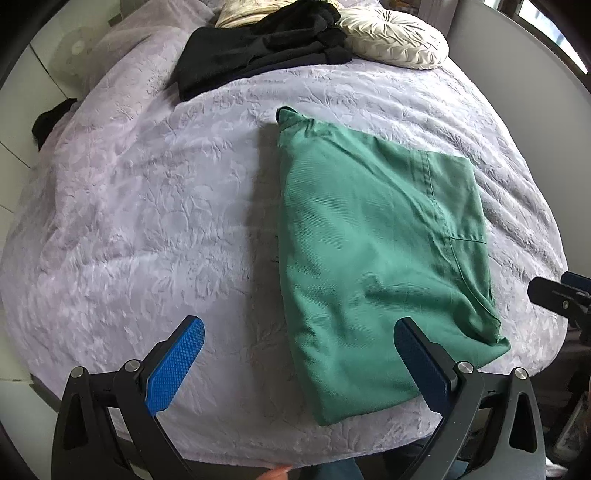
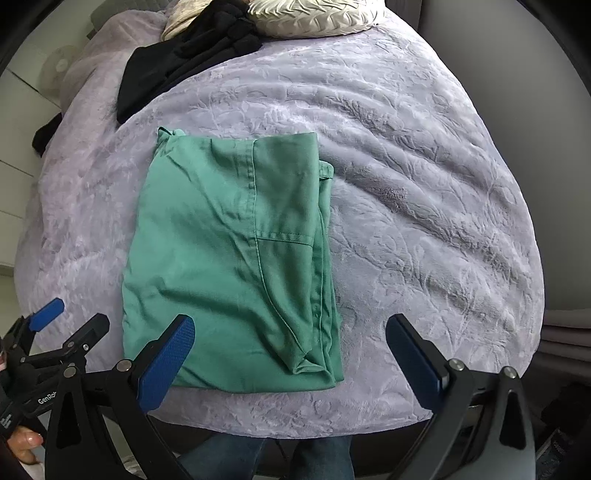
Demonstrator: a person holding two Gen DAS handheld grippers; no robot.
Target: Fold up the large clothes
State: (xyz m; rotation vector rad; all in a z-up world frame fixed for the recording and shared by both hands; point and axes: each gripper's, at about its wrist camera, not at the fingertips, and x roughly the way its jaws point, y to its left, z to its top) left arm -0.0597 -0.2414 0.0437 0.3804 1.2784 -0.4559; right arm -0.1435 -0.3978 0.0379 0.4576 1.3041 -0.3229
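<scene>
A green garment (image 1: 369, 251) lies folded into a rectangle on the lilac bedspread (image 1: 147, 206), its near edge close to the foot of the bed. My left gripper (image 1: 299, 332) hangs open above the garment's near left corner, nothing between its blue pads. In the right wrist view the same green garment (image 2: 229, 258) lies flat, and my right gripper (image 2: 290, 328) is open above its near right corner, holding nothing. The left gripper (image 2: 48, 314) shows at the lower left of that view, and a fingertip of the right gripper (image 1: 569, 288) shows at the right edge of the left wrist view.
A pile of black clothes (image 1: 258, 51) and a cream pillow (image 1: 391, 33) lie at the head of the bed. Another dark piece (image 1: 48, 122) hangs off the left side. The person's legs in jeans (image 2: 266, 458) stand at the foot of the bed.
</scene>
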